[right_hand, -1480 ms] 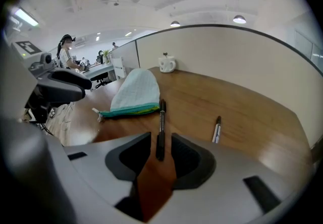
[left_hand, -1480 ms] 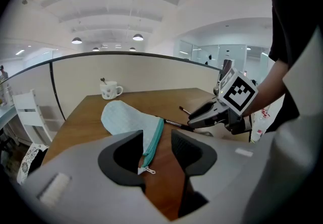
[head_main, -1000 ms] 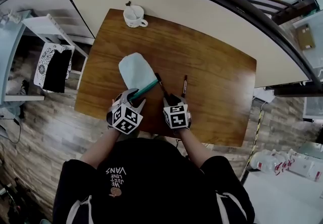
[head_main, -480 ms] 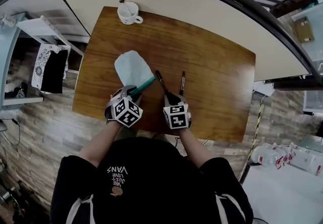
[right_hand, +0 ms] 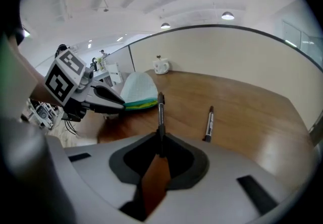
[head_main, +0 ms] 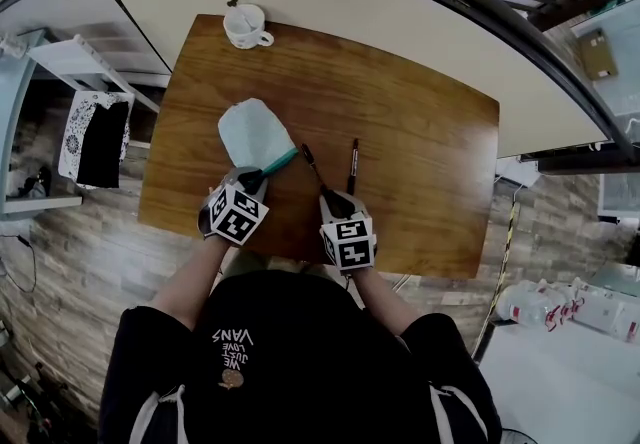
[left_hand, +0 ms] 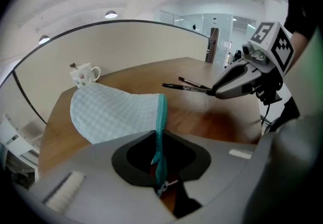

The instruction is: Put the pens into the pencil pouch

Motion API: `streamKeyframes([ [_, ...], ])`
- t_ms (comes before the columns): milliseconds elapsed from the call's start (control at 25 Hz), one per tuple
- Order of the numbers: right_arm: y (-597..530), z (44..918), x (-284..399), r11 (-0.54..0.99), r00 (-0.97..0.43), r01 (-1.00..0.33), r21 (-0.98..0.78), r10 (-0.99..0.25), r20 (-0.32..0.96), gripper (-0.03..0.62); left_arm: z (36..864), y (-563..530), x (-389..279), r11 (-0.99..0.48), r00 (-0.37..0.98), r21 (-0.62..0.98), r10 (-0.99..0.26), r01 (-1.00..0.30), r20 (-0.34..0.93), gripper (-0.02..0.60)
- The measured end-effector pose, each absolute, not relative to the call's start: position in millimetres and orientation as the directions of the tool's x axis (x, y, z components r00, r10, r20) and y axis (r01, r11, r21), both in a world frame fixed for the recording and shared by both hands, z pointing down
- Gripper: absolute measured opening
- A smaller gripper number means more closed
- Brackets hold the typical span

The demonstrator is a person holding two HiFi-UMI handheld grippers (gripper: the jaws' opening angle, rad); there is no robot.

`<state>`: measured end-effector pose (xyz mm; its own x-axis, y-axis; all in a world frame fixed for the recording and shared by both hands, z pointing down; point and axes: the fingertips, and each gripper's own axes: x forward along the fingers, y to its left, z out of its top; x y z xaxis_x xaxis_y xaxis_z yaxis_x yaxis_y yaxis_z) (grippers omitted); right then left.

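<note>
A pale checked pencil pouch with a teal zipper edge lies on the wooden table. My left gripper is at its near corner. Its jaws are closing, and in the left gripper view the zipper edge runs between them, pinched. My right gripper is shut on the near end of a black pen, which sticks out ahead of the jaws toward the pouch. A second dark pen lies loose on the table just right of it.
A white mug stands at the table's far left corner. A curved pale partition wall runs behind the table. White shelving stands to the left, and the table's near edge is just under both grippers.
The left gripper's jaws have come together on the pouch's zipper edge. The right gripper has closed on the black pen and lifted its near end slightly.
</note>
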<state>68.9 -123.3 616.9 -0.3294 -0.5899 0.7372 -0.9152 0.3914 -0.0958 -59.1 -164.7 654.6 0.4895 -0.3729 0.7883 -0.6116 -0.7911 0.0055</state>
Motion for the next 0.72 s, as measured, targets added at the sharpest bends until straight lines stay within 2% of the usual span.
streamKeyframes([
  [280,-105.4,609.5,56.3,0.455,-0.387,-0.883,-0.118,-0.562,0.731,0.067,638.7,-169.7,-64.2,-0.746,0.531,0.063,-0.409,-0.663,0.742,0.054],
  [720,-100.9,607.9,40.5,0.542,-0.415,-0.837,-0.078,-0.535,0.735,0.067,621.5,-164.6,-60.0,-0.756,0.551,0.06,-0.418,-0.652,0.722,0.054],
])
